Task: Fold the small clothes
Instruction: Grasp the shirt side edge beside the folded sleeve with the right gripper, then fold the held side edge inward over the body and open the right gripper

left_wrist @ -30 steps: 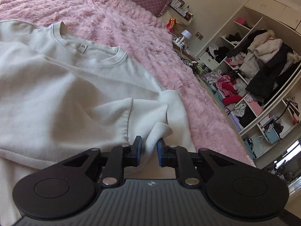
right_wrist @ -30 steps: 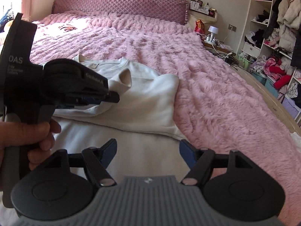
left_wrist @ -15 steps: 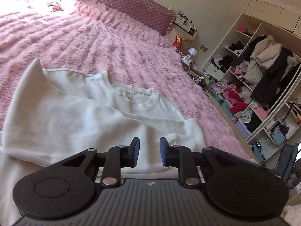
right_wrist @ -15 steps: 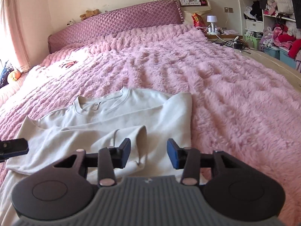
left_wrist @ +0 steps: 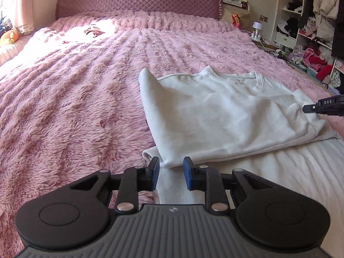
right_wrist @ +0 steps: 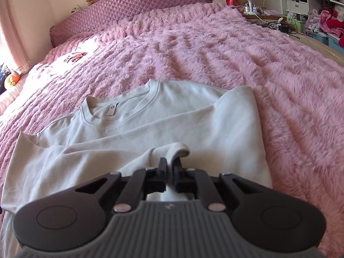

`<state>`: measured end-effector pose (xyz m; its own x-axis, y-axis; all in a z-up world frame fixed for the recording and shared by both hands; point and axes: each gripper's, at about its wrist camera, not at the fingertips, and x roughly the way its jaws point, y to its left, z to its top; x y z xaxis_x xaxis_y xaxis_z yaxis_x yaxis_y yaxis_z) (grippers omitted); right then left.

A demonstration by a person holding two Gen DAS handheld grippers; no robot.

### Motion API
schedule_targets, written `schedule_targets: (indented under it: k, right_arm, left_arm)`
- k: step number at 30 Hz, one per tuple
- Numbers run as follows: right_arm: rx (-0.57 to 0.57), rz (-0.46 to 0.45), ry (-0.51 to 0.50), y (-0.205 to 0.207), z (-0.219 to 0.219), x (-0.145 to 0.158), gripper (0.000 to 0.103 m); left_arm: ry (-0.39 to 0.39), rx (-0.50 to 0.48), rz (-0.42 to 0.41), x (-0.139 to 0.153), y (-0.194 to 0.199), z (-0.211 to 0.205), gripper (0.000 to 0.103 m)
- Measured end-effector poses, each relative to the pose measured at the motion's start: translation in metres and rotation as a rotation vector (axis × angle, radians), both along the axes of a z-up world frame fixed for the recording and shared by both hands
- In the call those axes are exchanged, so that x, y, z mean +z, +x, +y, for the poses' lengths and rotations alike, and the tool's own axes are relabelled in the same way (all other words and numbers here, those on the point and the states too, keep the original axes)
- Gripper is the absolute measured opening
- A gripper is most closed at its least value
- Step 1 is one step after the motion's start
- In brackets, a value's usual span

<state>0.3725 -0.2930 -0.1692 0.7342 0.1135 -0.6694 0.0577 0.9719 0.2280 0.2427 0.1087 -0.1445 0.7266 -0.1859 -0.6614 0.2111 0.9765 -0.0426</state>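
Observation:
A white sweatshirt [left_wrist: 225, 116] lies on the pink furry bed cover, its top half folded down over its lower half. My left gripper [left_wrist: 171, 172] is open, its blue pads just short of the shirt's near left corner, over white fabric. In the right wrist view the shirt [right_wrist: 150, 124] shows its collar and label. My right gripper [right_wrist: 169, 169] is shut on a raised fold of the shirt's fabric at its near edge. The right gripper's tip also shows in the left wrist view [left_wrist: 322, 107] at the shirt's right side.
The pink bed cover [left_wrist: 75, 96] spreads left and far to a quilted purple headboard [left_wrist: 137, 2]. A bedside shelf with a lamp [left_wrist: 257, 26] and open shelves full of clothes [left_wrist: 314, 32] stand at the right. A toy [left_wrist: 9, 38] lies at the far left.
My left gripper let go of the shirt, opened and swung to the shirt's left corner. My right gripper came down onto the shirt and closed on a fold of it.

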Motion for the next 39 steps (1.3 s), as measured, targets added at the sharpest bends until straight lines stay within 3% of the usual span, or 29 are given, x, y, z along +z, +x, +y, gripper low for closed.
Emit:
schedule_targets:
  k: [5, 10, 15, 21, 23, 29, 31, 36, 39]
  right_arm:
    - [0.037, -0.025, -0.041, -0.006, 0.004, 0.011, 0.0]
    - [0.0, -0.055, -0.031, -0.012, -0.001, 0.019, 0.0]
    - [-0.055, -0.13, -0.044, -0.02, -0.01, 0.035, 0.0]
    - [-0.071, -0.129, -0.041, -0.025, -0.016, 0.036, 0.0]
    - [-0.071, -0.125, -0.045, -0.027, -0.016, 0.035, 0.0]
    - [-0.084, -0.143, -0.007, -0.03, -0.018, 0.041, 0.0]
    - [-0.093, -0.167, 0.011, -0.036, -0.018, 0.047, 0.0]
    - [-0.179, -0.132, -0.036, -0.046, -0.023, 0.034, 0.0]
    - [-0.201, -0.009, -0.012, -0.043, -0.034, 0.002, 0.0]
  left_arm:
    - [0.122, -0.045, -0.011, -0.012, 0.001, -0.002, 0.036]
    - [0.203, -0.086, -0.005, -0.02, 0.009, 0.004, 0.036]
    - [0.223, -0.082, -0.047, -0.019, 0.02, 0.008, 0.036]
    - [0.349, -0.195, -0.069, -0.031, 0.034, -0.012, 0.034]
    - [0.315, -0.232, -0.047, -0.033, 0.036, -0.012, 0.008]
    - [0.329, -0.146, -0.192, -0.023, 0.012, -0.014, 0.006]
    - [0.271, -0.058, -0.213, -0.017, 0.006, -0.012, 0.005]
    - [0.077, 0.115, -0.079, -0.031, 0.019, 0.002, 0.004]
    - [0.066, 0.143, -0.062, -0.038, 0.023, 0.002, 0.004]
